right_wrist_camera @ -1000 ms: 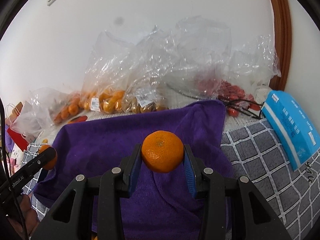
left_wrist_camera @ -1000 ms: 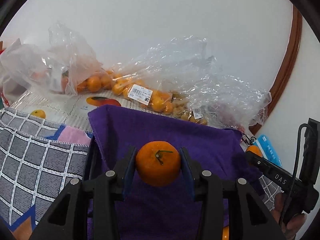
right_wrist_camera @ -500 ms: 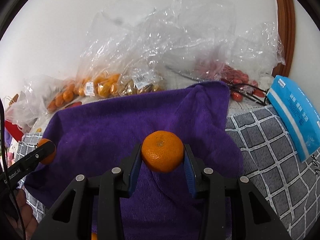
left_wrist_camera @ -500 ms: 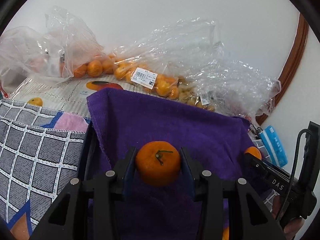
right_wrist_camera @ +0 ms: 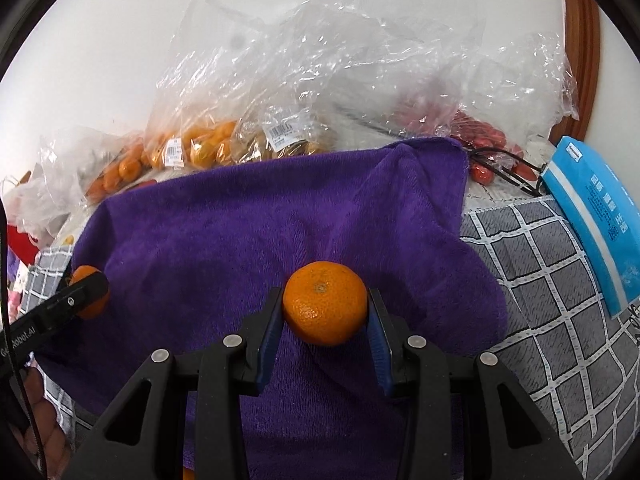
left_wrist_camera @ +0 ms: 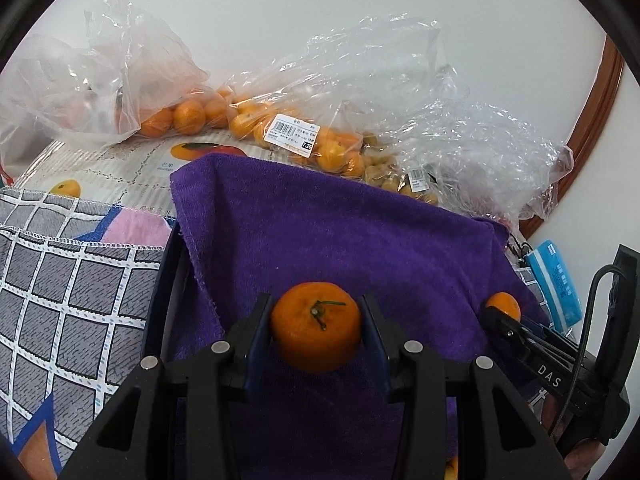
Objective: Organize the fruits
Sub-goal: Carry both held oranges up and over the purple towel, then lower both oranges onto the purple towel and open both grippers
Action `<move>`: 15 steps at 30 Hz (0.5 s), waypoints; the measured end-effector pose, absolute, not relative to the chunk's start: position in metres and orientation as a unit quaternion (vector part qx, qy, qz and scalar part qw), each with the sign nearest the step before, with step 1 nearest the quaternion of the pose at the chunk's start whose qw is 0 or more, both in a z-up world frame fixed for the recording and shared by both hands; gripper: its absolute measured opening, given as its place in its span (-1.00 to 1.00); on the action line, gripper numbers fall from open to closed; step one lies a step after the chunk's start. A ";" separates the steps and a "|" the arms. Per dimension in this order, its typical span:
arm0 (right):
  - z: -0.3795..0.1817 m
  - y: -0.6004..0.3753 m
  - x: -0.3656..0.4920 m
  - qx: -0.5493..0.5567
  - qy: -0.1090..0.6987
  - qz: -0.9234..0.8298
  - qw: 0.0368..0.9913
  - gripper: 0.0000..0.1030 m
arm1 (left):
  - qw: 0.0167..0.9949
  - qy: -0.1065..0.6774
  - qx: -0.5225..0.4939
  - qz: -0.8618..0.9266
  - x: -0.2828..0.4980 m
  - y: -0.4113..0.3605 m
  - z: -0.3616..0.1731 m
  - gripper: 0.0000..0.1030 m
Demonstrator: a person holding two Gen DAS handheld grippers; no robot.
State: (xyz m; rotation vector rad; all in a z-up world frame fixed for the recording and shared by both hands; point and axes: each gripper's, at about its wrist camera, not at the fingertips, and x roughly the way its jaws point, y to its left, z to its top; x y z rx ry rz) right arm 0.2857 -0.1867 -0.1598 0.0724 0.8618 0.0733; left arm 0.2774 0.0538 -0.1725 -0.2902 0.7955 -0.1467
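A: What was held by each hand-held gripper?

B: A round orange mandarin with a green stem (left_wrist_camera: 316, 326) was pinched between the blue pads of the left hand-held gripper (left_wrist_camera: 316, 330). A second round orange mandarin (right_wrist_camera: 325, 303), turned so that no stem showed, was pinched in the same way by the right hand-held gripper (right_wrist_camera: 325, 312). Both fruits were seen above a purple terry towel (left_wrist_camera: 340, 236), which was draped over a dark container whose rim (left_wrist_camera: 168, 264) showed only at the towel's left edge.

A: Where was the rest of the fruit?

B: It was kept at the far edge of the bench, against the wall: clear plastic bags of small oranges (left_wrist_camera: 280, 132), with small red fruits in a bag (right_wrist_camera: 476, 132) nearer the far right corner. A blue packet (right_wrist_camera: 592, 212) was laid on the grey checked cloth (right_wrist_camera: 560, 280) at the right edge.

A: What could have gone wrong from there?

B: A mandarin could have rolled if it had been released high above the soft, uneven towel. With both grippers brought close over the same towel, a knock between them could have been caused. Too firm a squeeze could have bruised the thin peel.
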 end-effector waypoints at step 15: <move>-0.163 -0.185 0.287 0.026 0.422 0.035 0.905 -0.22 | 0.904 0.399 -0.134 -0.078 0.281 0.050 -0.176 -0.20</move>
